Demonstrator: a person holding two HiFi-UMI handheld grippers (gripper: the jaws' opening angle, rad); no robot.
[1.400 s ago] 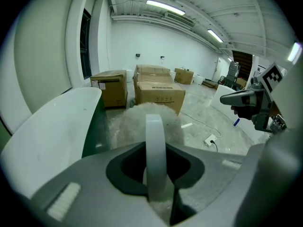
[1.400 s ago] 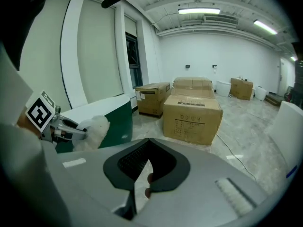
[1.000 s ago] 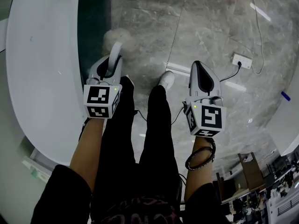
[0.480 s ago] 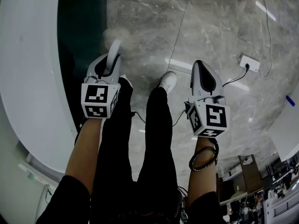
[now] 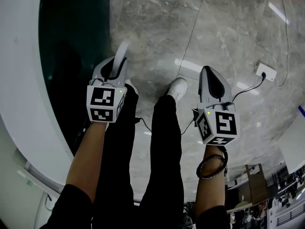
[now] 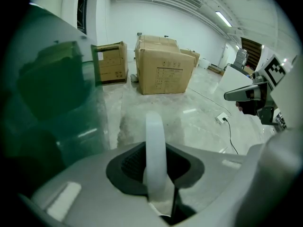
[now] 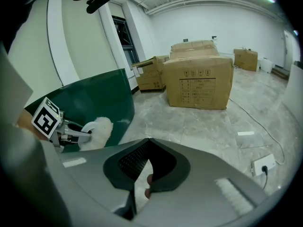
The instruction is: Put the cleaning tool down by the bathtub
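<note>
The left gripper (image 5: 116,63) still holds the cleaning tool (image 6: 155,143), its fingers pinching the white handle, above the floor just beside the bathtub (image 5: 71,56). The right gripper (image 5: 208,73), farther from the bathtub, has its fingers pressed together. More of the bathtub's green wall shows than a second ago.

Ceiling strip lights (image 6: 223,19) glare off the marble floor (image 5: 224,37), while fisheye edges darken and bend.
</note>
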